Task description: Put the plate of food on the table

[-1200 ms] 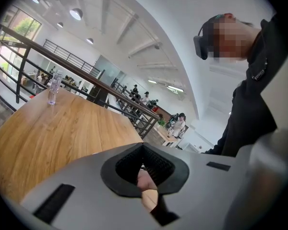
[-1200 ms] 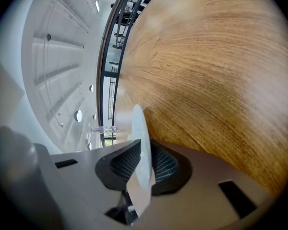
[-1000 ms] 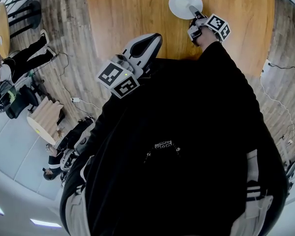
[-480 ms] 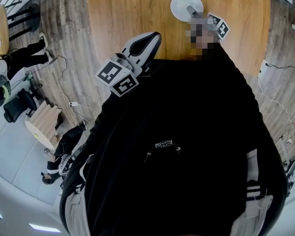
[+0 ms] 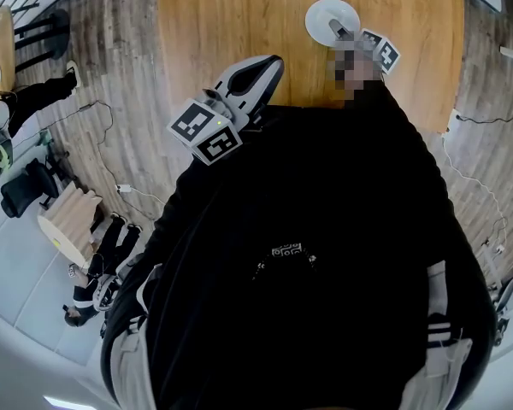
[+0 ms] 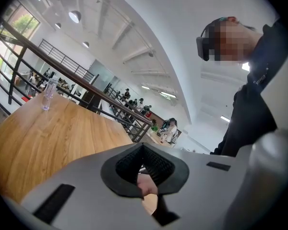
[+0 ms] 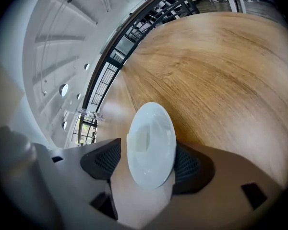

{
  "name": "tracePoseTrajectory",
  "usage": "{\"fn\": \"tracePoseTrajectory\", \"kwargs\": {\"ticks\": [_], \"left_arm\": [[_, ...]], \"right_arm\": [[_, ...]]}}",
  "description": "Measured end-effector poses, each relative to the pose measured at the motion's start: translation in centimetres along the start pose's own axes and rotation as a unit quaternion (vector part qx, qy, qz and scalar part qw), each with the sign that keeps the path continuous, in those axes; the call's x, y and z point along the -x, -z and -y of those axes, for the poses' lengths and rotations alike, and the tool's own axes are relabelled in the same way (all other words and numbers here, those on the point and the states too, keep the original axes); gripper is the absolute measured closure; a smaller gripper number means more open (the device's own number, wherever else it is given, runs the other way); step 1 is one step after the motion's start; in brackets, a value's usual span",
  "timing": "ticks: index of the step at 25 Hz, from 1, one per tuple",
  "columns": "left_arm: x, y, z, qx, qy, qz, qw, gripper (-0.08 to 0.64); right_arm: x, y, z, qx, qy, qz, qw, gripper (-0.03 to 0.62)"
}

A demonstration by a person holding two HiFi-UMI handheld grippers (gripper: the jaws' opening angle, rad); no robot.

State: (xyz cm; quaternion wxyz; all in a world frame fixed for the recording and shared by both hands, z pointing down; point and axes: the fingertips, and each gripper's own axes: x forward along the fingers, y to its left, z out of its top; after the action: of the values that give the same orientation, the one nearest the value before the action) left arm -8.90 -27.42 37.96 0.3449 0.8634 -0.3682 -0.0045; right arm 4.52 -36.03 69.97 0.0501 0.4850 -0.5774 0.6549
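A white plate (image 5: 332, 14) lies flat on the wooden table (image 5: 239, 24), near its front edge. In the right gripper view the plate (image 7: 151, 147) has a pale square piece of food (image 7: 140, 140) on it. My right gripper (image 5: 339, 31) sits at the plate's near rim. Its jaws are opening, with the plate between them (image 7: 146, 166) and a gap showing at the left pad (image 7: 103, 159). My left gripper (image 5: 269, 65) is held close to my chest, its tip over the table's front edge. It is shut (image 6: 143, 150) on nothing.
A clear glass (image 6: 48, 96) stands far out on the table, with a railing (image 6: 86, 92) behind it. People (image 5: 103, 263), a small round table (image 5: 64, 220) and cables (image 5: 128, 186) are on the floor to the left. A cable (image 5: 479, 186) also runs on the right.
The plate and the right gripper sit slightly further right in the head view. The left gripper has kept its place by my chest.
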Motion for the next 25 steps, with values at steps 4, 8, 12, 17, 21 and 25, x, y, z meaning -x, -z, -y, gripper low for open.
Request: {"fn": "tracePoseTrajectory", "kwargs": {"ticks": [4,8,12,17,21,25], "left_arm": [[0.6,0.1,0.7,-0.006,0.006,0.001,1.0000,0.554],[0.8,0.0,1.0,-0.010,0.018,0.002,0.9998,0.554],[1.2,-0.4,1.2,-0.016,0.027,0.006,0.9995,0.554],[1.7,-0.7,1.5,-0.018,0.041,0.008,0.9990,0.554],[2.1,-1.0,1.2,-0.021,0.045,0.014,0.9987,0.554],[2.1,-1.2,1.2,-0.035,0.046,0.013,0.9982,0.554]], "right_arm": [[0.8,0.5,1.8,0.068,0.054,-0.016,0.996,0.270],[0.8,1.4,2.9,0.152,0.114,-0.056,0.980,0.267],[1.2,1.9,3.5,0.184,0.156,-0.078,0.967,0.268],[2.3,1.9,4.7,0.189,0.196,-0.096,0.957,0.293],[3.3,1.4,3.5,0.178,0.188,-0.077,0.963,0.293],[4.2,0.7,1.6,0.166,0.160,-0.045,0.972,0.309]]}}
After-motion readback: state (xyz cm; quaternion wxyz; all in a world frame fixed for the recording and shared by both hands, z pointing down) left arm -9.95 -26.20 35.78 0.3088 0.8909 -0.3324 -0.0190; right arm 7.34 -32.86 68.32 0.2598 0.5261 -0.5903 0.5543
